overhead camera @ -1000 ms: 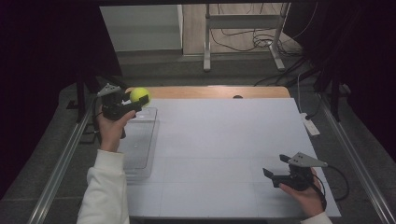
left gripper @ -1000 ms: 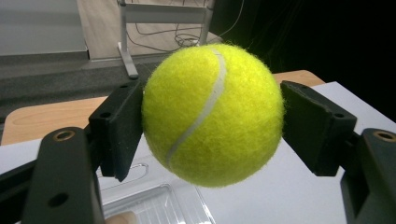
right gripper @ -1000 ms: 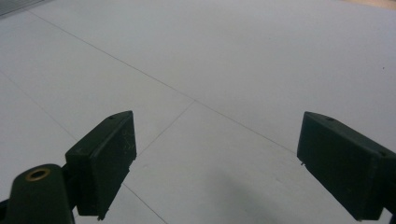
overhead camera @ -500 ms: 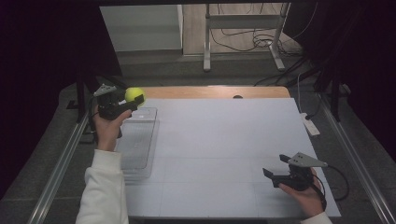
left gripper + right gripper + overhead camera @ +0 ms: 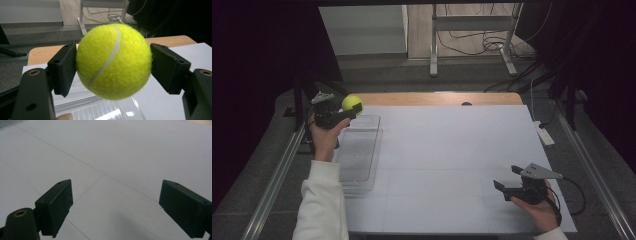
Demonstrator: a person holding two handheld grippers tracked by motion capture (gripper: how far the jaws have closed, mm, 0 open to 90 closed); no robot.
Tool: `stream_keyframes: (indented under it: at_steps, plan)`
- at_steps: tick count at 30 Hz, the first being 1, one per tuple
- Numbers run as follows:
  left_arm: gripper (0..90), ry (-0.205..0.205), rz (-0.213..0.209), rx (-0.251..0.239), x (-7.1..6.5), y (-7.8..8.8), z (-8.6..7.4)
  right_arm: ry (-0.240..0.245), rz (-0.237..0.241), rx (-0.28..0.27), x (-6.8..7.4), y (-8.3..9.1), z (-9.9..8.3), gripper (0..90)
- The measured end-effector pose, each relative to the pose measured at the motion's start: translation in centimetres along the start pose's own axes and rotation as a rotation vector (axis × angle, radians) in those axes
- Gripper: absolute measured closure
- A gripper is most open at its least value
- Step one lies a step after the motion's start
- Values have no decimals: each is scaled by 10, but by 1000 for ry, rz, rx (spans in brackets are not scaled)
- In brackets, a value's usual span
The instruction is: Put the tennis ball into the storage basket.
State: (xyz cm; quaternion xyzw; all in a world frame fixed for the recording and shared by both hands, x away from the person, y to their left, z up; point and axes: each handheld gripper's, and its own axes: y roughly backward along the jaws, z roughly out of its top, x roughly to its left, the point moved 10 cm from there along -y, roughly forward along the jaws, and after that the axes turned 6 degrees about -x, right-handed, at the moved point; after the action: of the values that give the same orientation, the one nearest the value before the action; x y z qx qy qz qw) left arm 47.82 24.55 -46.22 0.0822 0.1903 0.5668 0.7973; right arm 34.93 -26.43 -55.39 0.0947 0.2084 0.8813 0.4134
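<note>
A yellow-green tennis ball [image 5: 352,103] [image 5: 113,61] sits between the black jaws of my left gripper [image 5: 348,111] [image 5: 113,67], which is shut on it and held in the air over the far end of a clear plastic tray [image 5: 357,155]. In the left gripper view both pads press on the ball's sides. My right gripper [image 5: 508,182] [image 5: 115,207] rests low over the white table sheet [image 5: 452,150] at the near right, its jaws open with nothing between them.
The tray [image 5: 100,110] lies along the sheet's left edge. A wooden table edge [image 5: 437,98] runs along the far side. A white power strip [image 5: 544,134] lies off the right edge. Metal stand legs [image 5: 432,60] and cables sit on the floor beyond.
The left hand has drifted slightly with the ball still held. The right gripper has not moved.
</note>
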Motion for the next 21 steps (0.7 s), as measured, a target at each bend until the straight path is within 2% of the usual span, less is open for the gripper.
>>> stream_keyframes:
  at_steps: [21]
  plan:
    - [266,12,34,44,15,-5,-12,0,0,-1,0,0,0,123]
